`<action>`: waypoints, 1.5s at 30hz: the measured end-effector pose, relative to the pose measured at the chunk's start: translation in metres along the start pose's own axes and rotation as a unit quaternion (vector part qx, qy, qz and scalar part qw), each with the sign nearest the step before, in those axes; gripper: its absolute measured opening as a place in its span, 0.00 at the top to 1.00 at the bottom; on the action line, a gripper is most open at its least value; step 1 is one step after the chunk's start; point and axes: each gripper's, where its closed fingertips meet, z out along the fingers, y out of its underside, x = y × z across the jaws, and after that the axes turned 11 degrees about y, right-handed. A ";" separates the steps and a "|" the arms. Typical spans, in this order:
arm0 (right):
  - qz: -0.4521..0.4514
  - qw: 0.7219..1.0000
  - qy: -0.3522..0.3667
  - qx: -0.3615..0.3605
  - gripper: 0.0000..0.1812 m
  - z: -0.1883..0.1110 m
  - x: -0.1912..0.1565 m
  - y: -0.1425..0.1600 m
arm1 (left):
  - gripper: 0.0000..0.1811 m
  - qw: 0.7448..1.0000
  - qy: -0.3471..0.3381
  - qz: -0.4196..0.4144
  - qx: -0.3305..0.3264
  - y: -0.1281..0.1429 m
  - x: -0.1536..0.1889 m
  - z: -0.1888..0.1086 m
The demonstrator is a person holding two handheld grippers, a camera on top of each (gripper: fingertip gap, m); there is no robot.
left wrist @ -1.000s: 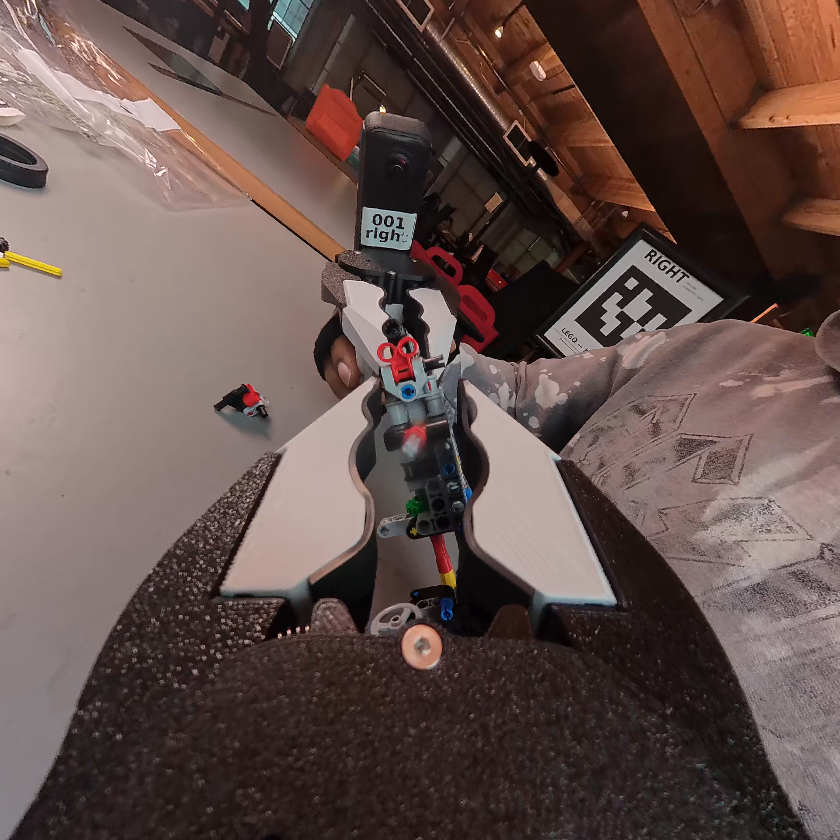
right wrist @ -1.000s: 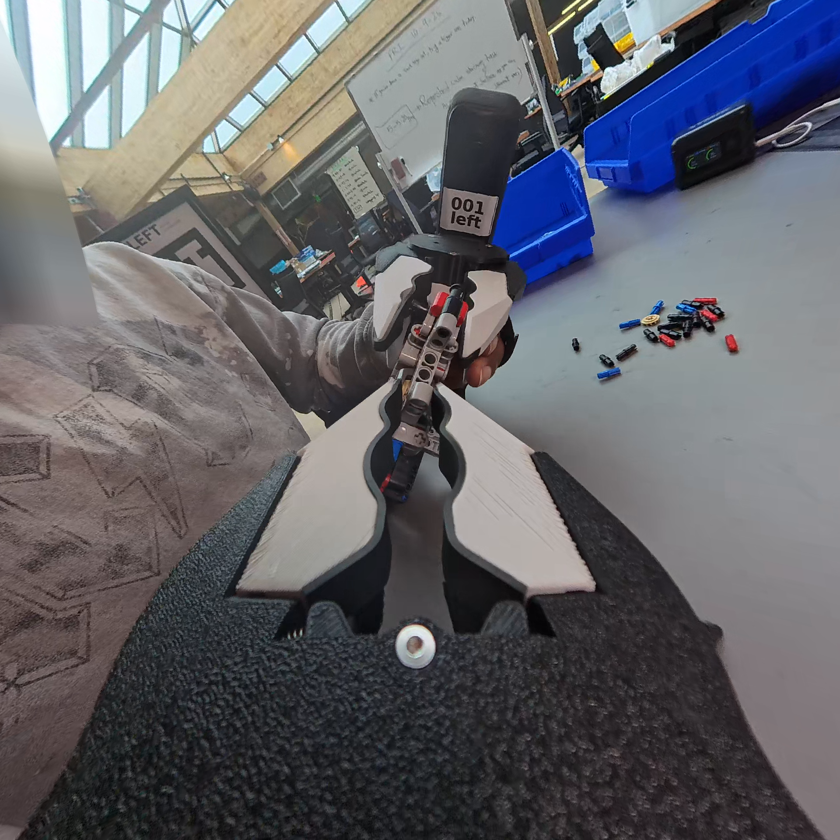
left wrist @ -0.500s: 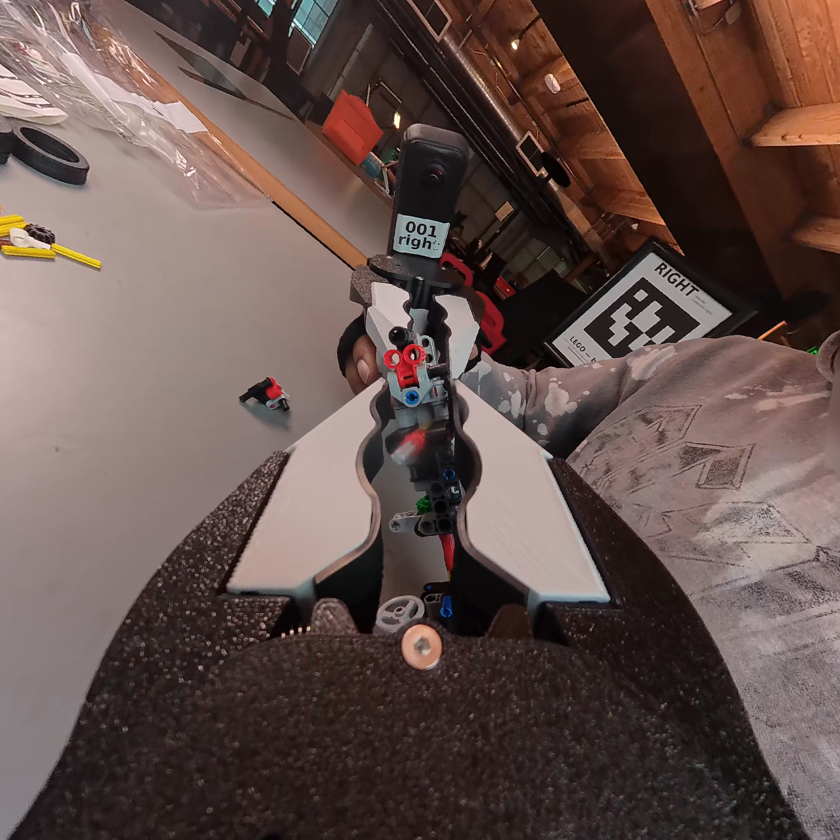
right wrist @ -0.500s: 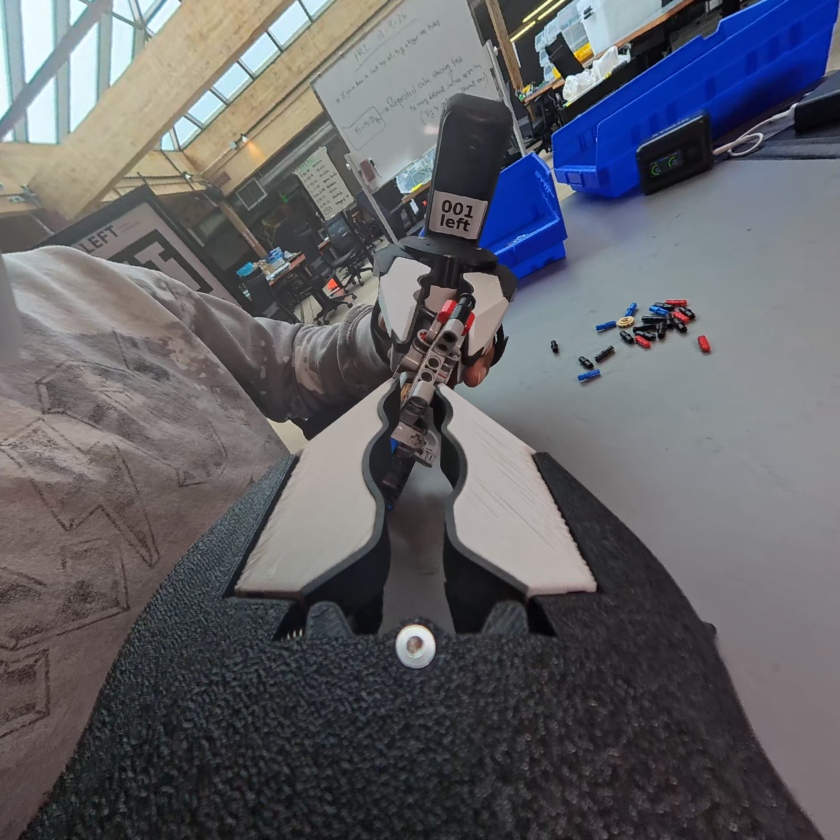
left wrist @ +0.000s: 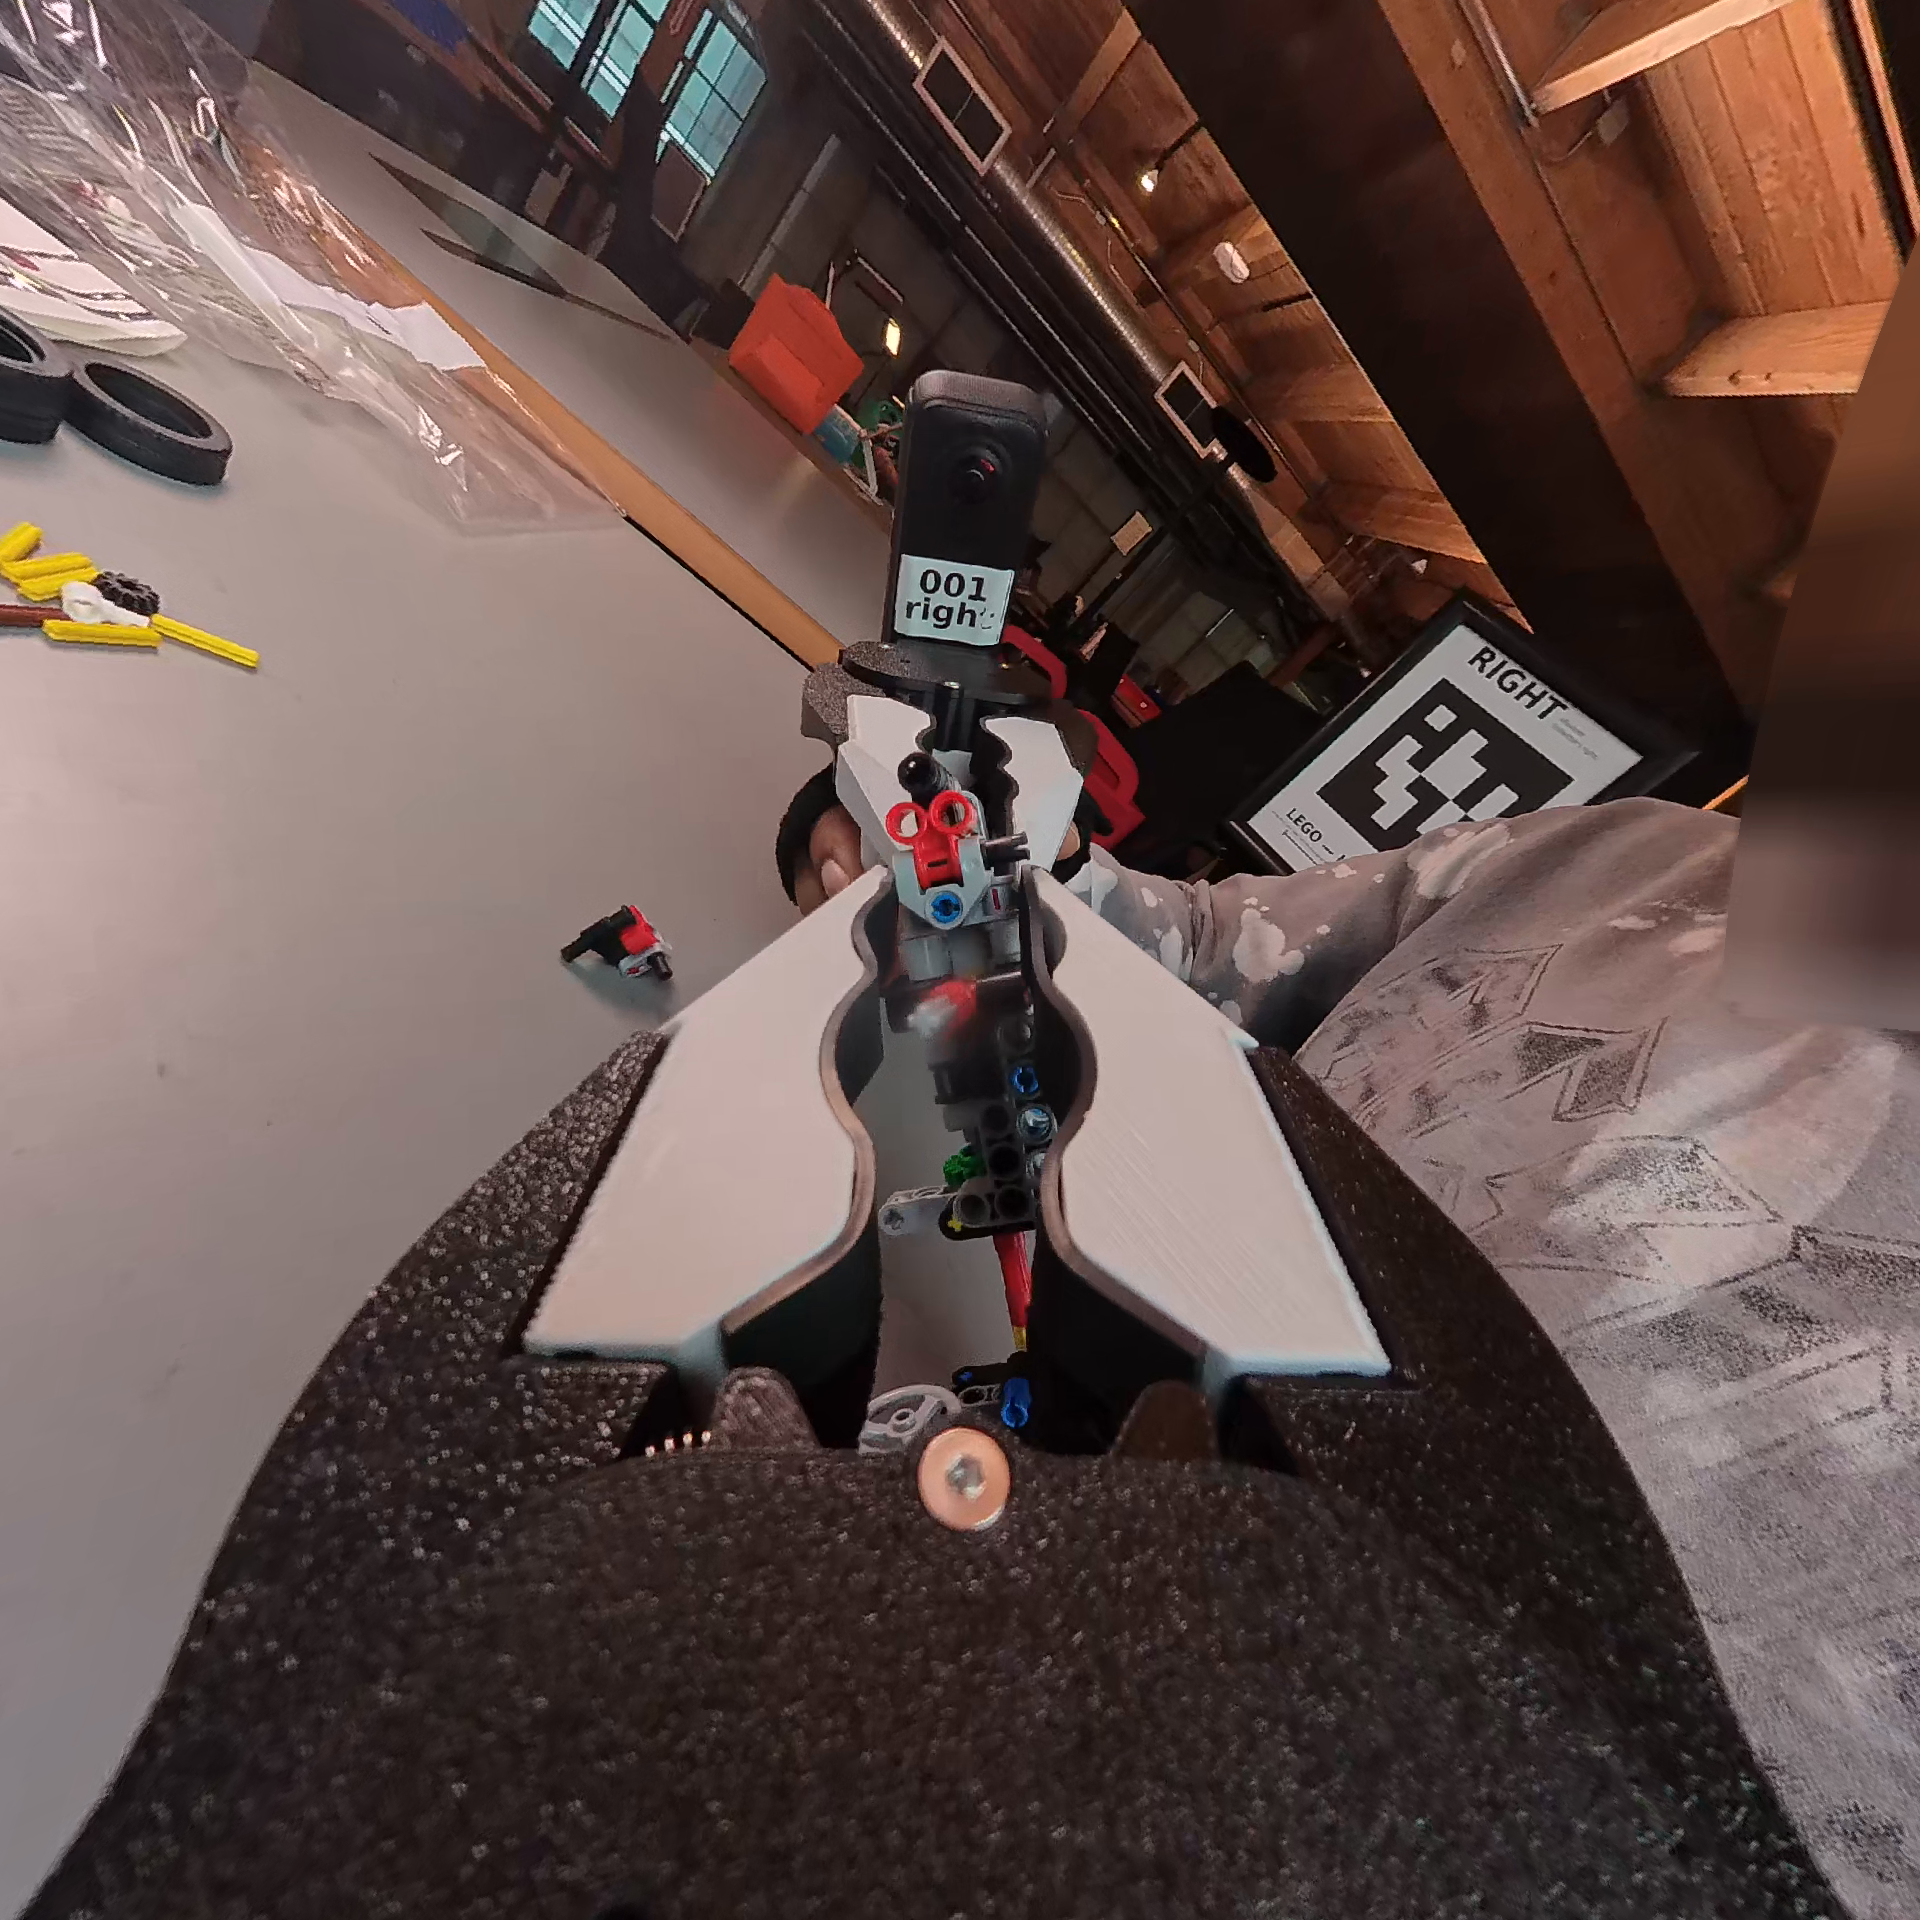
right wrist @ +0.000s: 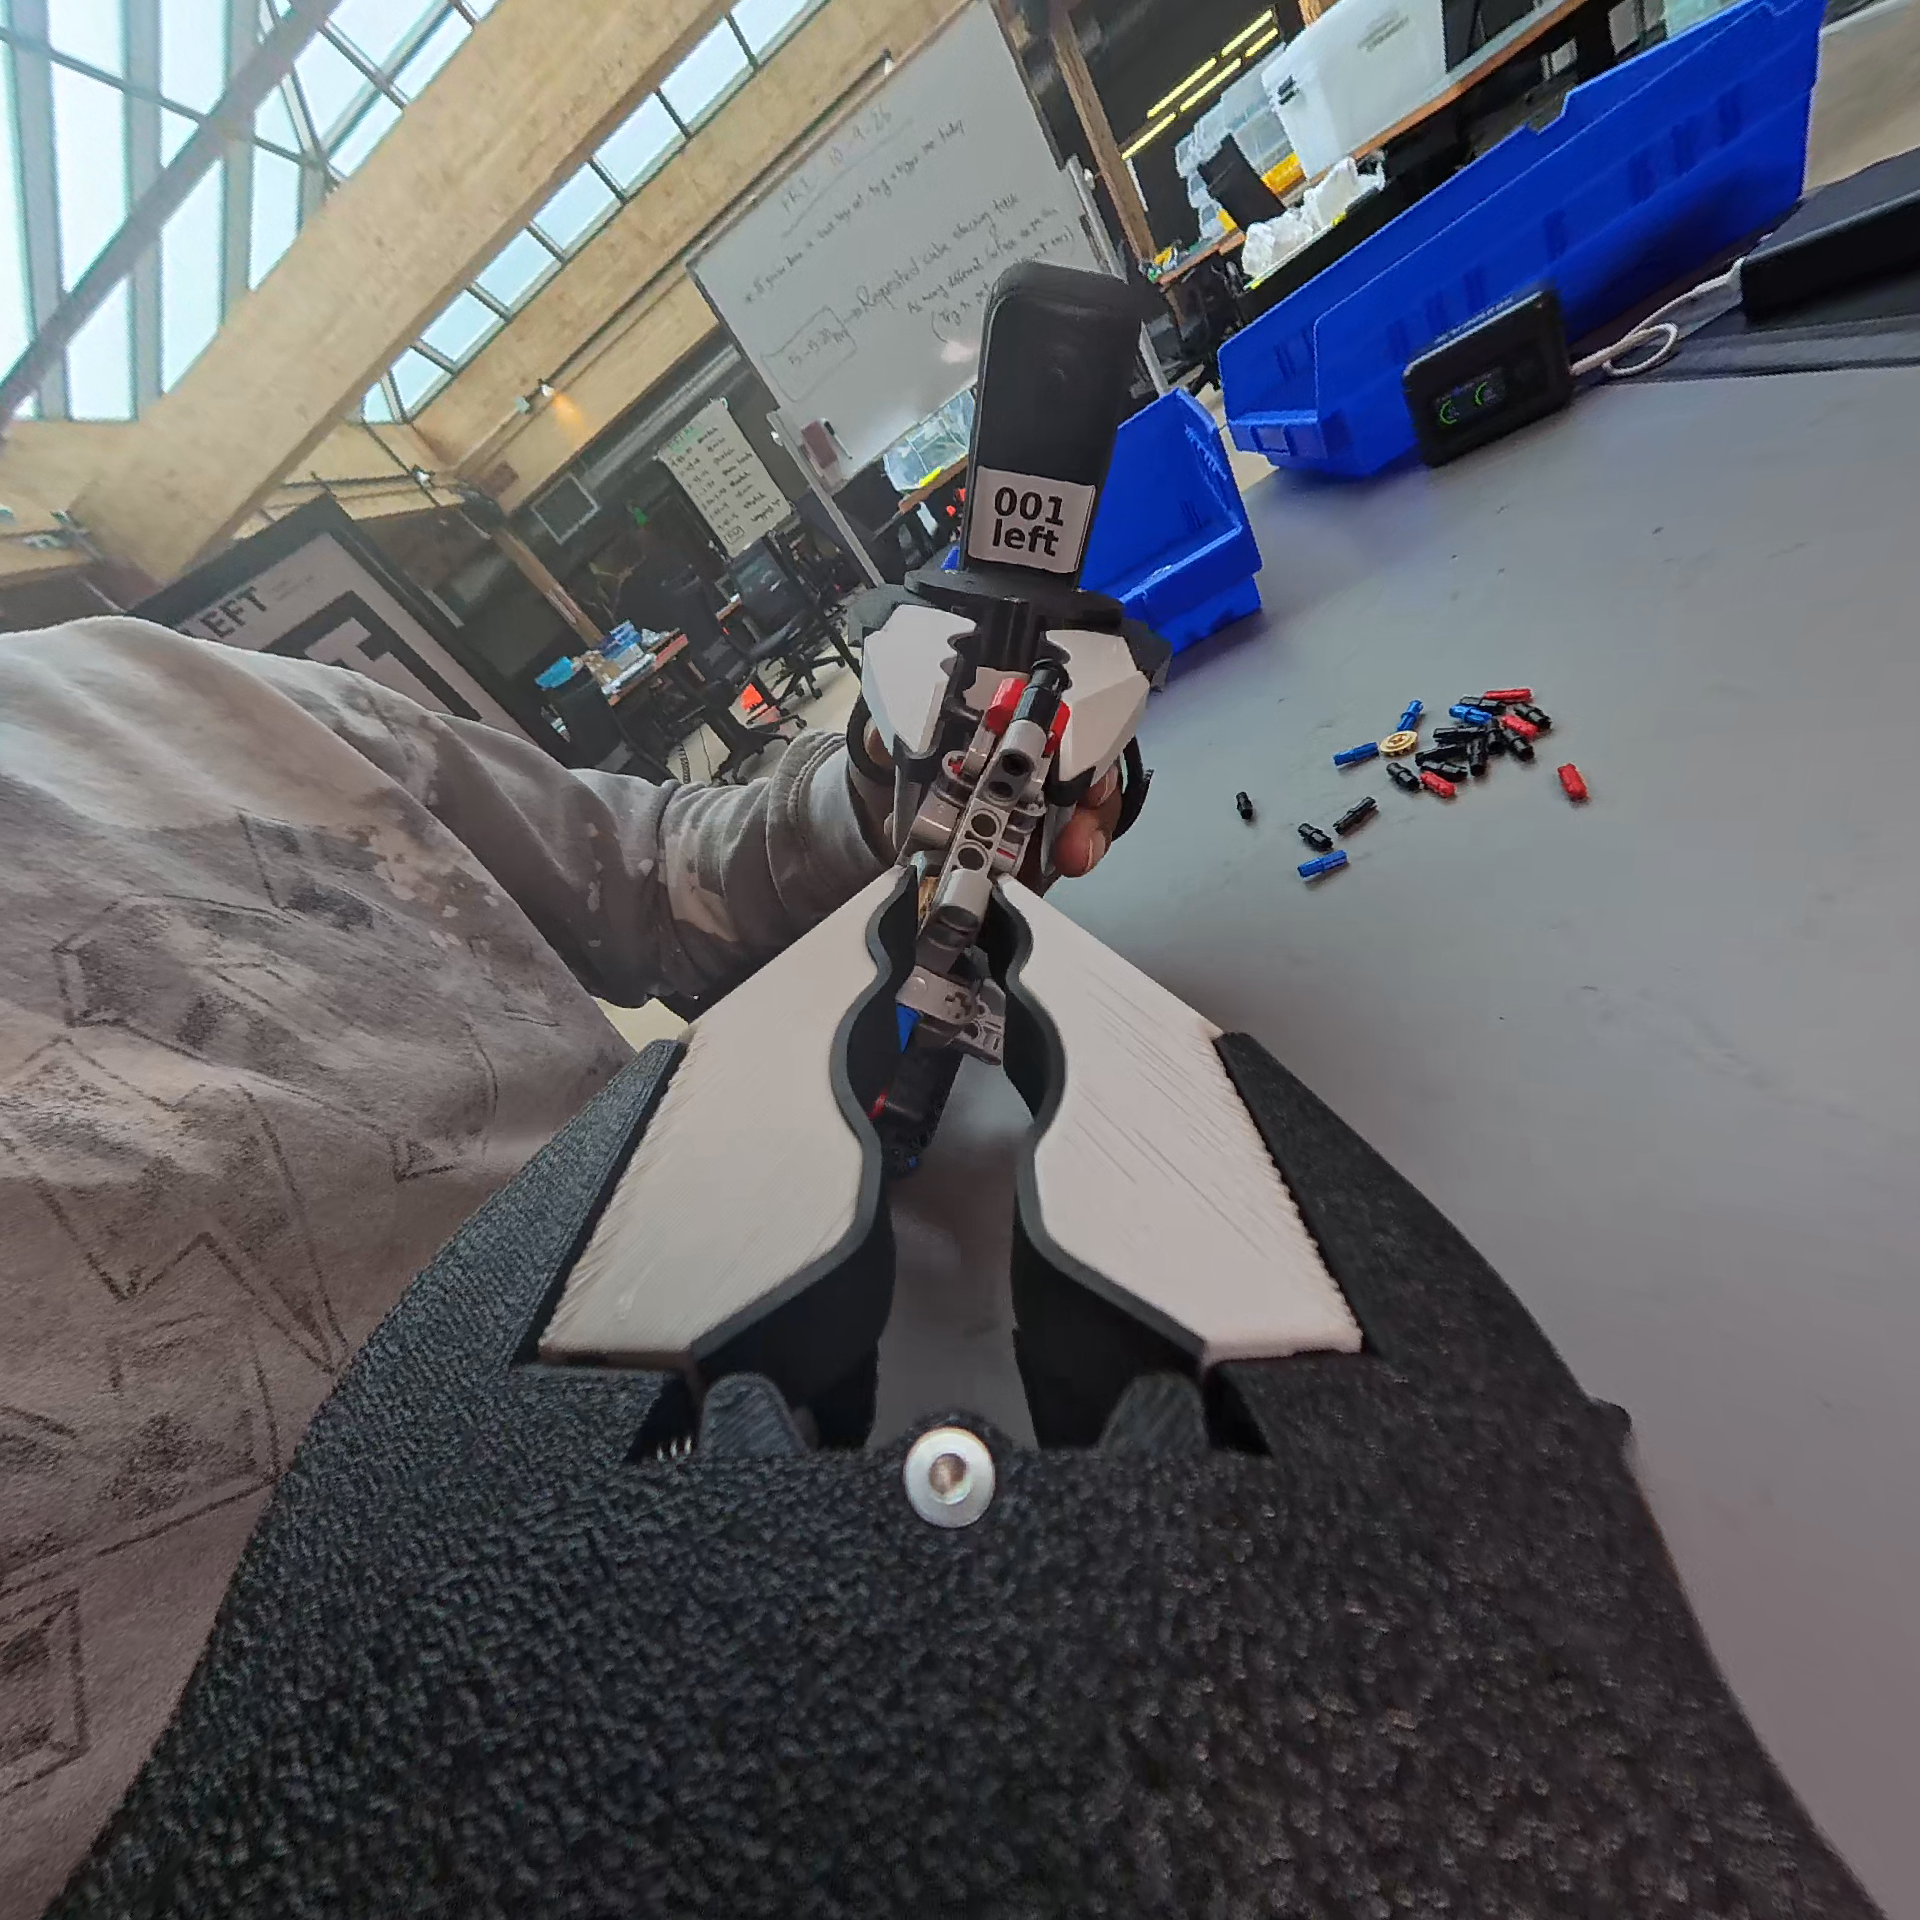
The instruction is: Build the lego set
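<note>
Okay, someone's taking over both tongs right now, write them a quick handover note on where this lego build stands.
Left tongs: shut on the lego assembly, which runs back between the fingers.
Right tongs: shut on the same lego assembly at its other end; both face each other, holding it above the grey table.
Loose parts: small black-and-red subassembly, yellow axles and black tyres on one side; a pile of red, blue and black pins on the other.
Done: a partly built grey beam core with red and blue connectors.
Left: the loose parts are not yet attached; the next step cannot be told.
</note>
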 end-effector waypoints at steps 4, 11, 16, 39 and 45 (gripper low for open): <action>0.001 1.000 0.009 -0.003 0.93 0.001 0.004 0.002 | 0.88 1.000 -0.012 -0.003 0.006 0.000 -0.004 -0.003; 0.035 0.999 0.008 0.018 0.93 0.004 0.007 -0.001 | 0.88 0.999 -0.019 -0.012 0.029 -0.002 -0.009 -0.006; 0.044 0.999 0.010 0.017 0.92 0.006 0.011 0.001 | 0.88 0.998 -0.019 -0.031 0.042 -0.001 -0.013 -0.006; -0.011 0.999 -0.012 -0.028 0.93 0.012 -0.007 0.016 | 0.85 0.996 0.030 -0.064 -0.046 0.009 0.004 0.008; -0.019 0.999 -0.012 -0.032 0.93 0.012 -0.009 0.017 | 0.85 0.995 -0.004 -0.039 -0.088 0.013 0.005 0.004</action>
